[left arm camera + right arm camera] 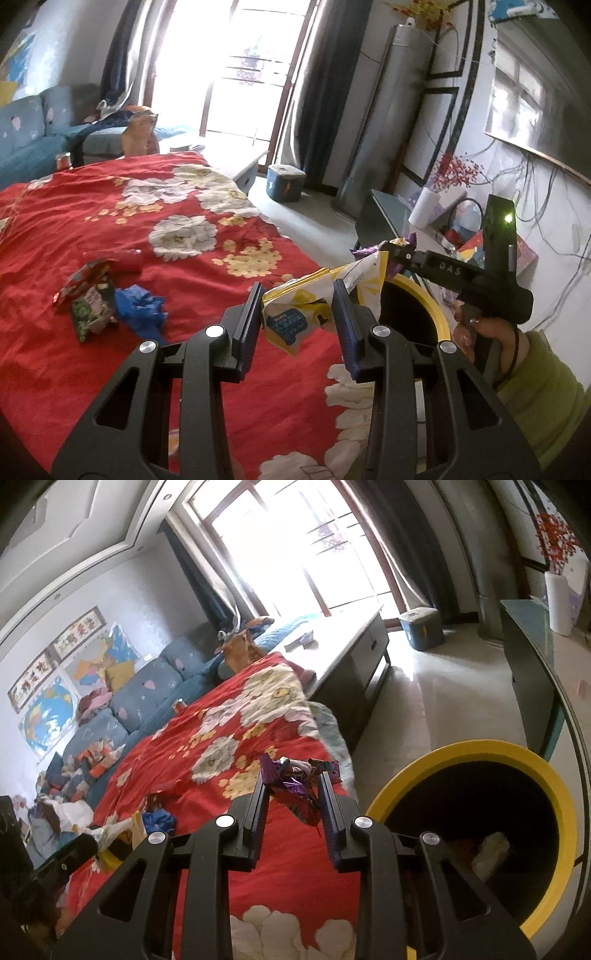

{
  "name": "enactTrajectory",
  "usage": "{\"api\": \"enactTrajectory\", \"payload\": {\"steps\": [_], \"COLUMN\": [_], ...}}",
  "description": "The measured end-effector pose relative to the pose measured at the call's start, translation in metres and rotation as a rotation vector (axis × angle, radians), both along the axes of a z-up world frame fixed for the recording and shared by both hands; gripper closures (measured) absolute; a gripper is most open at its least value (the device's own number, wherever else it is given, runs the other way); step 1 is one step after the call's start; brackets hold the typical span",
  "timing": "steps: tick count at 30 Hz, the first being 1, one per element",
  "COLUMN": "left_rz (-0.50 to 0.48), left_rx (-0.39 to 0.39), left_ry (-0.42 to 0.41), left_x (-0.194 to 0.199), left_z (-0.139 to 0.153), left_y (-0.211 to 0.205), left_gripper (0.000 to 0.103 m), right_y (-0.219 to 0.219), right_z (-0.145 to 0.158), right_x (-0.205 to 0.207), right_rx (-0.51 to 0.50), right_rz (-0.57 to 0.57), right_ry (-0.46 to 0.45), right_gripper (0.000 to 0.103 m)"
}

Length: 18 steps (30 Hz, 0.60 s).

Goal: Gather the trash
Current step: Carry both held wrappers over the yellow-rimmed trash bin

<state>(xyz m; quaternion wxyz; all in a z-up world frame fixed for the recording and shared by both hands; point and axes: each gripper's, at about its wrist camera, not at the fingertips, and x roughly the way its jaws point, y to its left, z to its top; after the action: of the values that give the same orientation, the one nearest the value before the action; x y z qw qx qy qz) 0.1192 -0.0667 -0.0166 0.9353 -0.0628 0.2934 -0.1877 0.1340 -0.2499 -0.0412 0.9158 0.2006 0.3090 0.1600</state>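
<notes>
My left gripper (pixel 297 295) is shut on a yellow and white snack bag (pixel 295 317), held above the red floral blanket (pixel 110 229) near the bin. My right gripper (pixel 292 781) is shut on a crumpled purple wrapper (pixel 295 786), held above the blanket's edge just left of the yellow-rimmed black bin (pixel 480 812). The bin also shows in the left wrist view (pixel 424 306), with the right gripper and purple wrapper (pixel 369 251) over it. Red and green wrappers (pixel 90 291) and a crumpled blue scrap (pixel 140 306) lie on the blanket.
A blue sofa (pixel 147 698) with clutter stands along the far wall. A low grey table (pixel 351 646) sits beyond the blanket. A blue box (pixel 421 627) stands on the floor by the window. A sideboard (pixel 535 672) with a paper roll runs along the right.
</notes>
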Motion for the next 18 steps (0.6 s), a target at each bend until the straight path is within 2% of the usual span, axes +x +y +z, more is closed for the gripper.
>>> {"api": "enactTrajectory", "payload": {"steps": [18], "left_rz": [-0.098], "left_rx": [0.072], "left_ry": [0.027], "left_x": [0.011], "left_z": [-0.012], "left_y": [-0.062], "left_gripper": [0.073], "right_y": [-0.058], "right_z": [-0.018], "right_x": [0.0], "right_rx": [0.032], "right_rz": [-0.135], "right_ry": [0.024], "right_gripper": [0.077]}}
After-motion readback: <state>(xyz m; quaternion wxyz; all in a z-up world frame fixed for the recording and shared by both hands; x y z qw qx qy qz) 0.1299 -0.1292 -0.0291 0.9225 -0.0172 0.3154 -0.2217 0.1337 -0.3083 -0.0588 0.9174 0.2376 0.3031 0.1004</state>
